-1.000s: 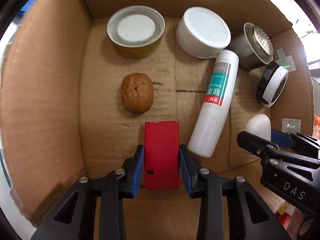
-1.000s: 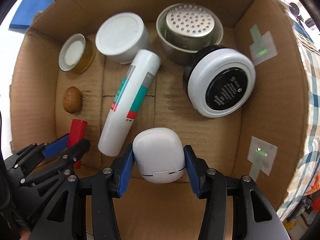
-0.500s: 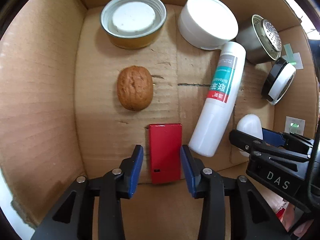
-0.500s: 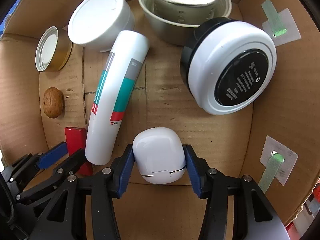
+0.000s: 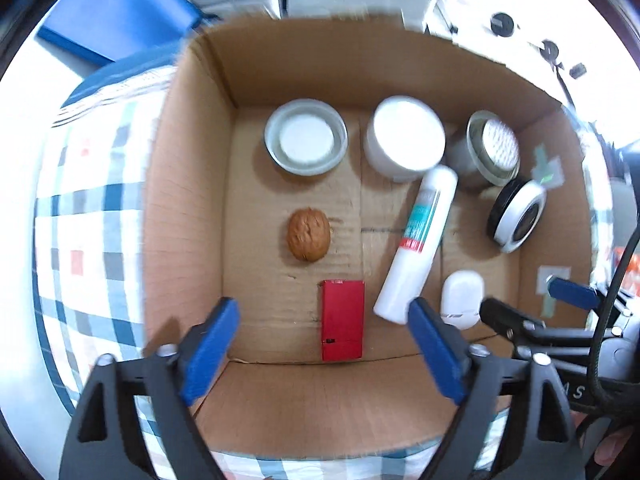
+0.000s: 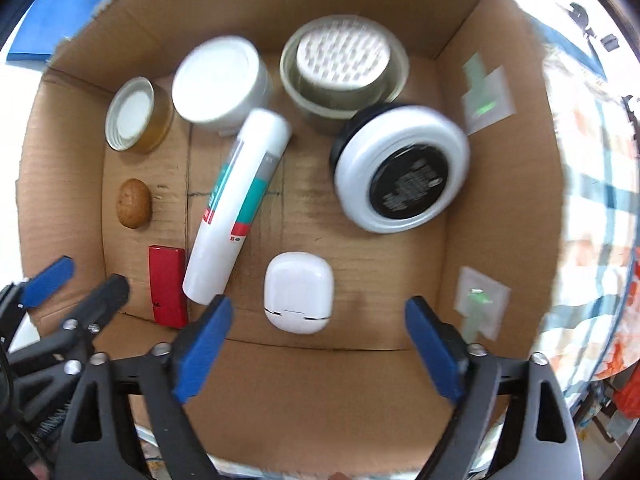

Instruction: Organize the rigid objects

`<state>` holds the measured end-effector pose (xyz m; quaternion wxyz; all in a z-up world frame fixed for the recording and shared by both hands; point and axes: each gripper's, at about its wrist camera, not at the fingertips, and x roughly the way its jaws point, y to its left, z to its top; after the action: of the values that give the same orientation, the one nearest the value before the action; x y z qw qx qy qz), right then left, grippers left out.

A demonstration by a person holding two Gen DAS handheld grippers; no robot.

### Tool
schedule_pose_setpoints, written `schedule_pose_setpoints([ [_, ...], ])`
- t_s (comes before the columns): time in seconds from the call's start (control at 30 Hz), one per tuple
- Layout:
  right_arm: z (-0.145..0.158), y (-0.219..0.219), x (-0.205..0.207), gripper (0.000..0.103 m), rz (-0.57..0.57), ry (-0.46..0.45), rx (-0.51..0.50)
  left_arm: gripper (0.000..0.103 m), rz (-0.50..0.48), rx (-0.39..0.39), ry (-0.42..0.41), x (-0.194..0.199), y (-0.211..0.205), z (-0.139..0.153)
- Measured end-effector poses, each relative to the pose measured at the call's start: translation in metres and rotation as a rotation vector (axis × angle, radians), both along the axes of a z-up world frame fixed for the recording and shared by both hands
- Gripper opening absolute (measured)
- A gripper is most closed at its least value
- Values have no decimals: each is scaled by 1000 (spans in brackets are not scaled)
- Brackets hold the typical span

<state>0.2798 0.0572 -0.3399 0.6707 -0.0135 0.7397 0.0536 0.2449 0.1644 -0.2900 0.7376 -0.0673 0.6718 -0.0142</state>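
A cardboard box [image 5: 188, 208] holds the objects. A red flat case [image 5: 342, 325] lies on its floor near the front; it also shows in the right wrist view [image 6: 167, 284]. A white earbud case [image 6: 298, 297] lies beside it, also in the left wrist view [image 5: 461, 298]. My left gripper [image 5: 324, 350] is open and empty above the box's near edge, raised over the red case. My right gripper [image 6: 318, 354] is open and empty, above the earbud case.
Also in the box: a walnut [image 5: 309, 234], a white tube [image 5: 420, 240], a gold tin [image 5: 306, 136], a white jar [image 5: 405, 138], a metal strainer cup [image 5: 494, 146] and a black-and-white round case [image 6: 402, 168]. Checked cloth [image 5: 80, 240] lies around the box.
Both grippers have opened wide and pulled up and back out of the box. The red case and the earbud case stay on the box floor.
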Motion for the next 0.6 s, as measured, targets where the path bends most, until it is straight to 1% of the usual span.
schedule_pose_setpoints([
  [0.03, 6, -2, -2, 100, 2, -13, -2, 101, 9, 3, -15, 0, 2, 8],
  [0.07, 14, -6, -4, 103, 0, -28, -2, 103, 14, 2, -30, -1, 4, 15],
  [0.23, 51, -20, -11, 103, 14, -113, -25, 103, 25, 44, -105, -7, 14, 48],
  [0.27, 59, -23, -13, 103, 13, -132, -28, 103, 26, 79, -114, -10, 14, 53],
  [0.37, 78, -30, -16, 103, 2, -154, -21, 103, 26, 91, -148, -17, 15, 68],
  [0.5, 92, -32, -19, 103, -10, -177, -23, 103, 32, 96, -177, -29, 12, 84],
  [0.6, 98, -34, -27, 103, -21, -191, -9, 103, 41, 99, -215, -38, 14, 104],
])
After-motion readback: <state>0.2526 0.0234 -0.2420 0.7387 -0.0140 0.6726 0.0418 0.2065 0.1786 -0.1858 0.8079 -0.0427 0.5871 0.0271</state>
